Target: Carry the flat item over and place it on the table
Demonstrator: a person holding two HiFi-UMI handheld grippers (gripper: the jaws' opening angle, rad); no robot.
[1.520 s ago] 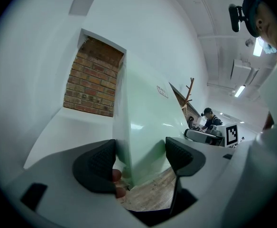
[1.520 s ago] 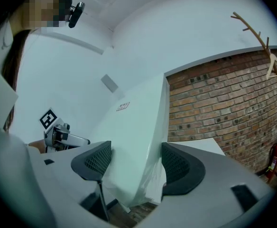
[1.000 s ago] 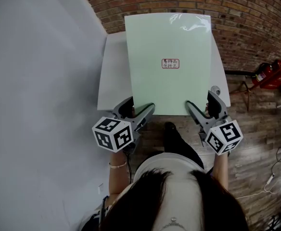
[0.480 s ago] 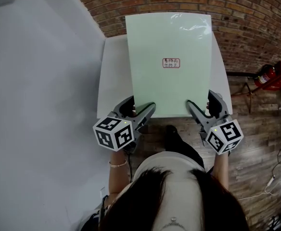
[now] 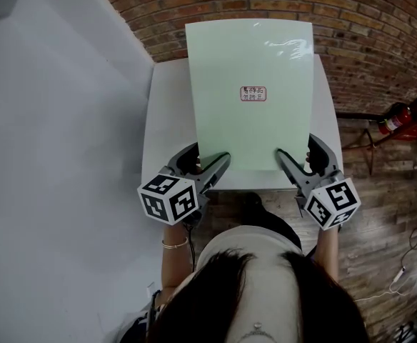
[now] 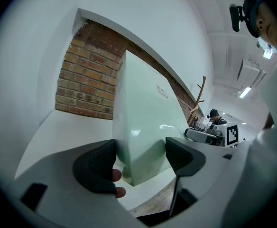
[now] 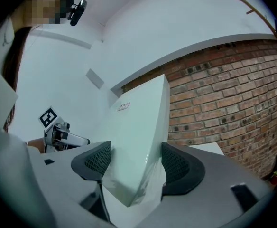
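Left gripper pinches the board's 7 o'clock corner. The board is held over the table, reaching toward 12. Right gripper pinches its 5 o'clock corner. Best lower both corners evenly, then let go together.

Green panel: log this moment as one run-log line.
item: green panel | left gripper: shut on near-left corner | right gripper: shut on near-right corner | position: over white table, not laid down
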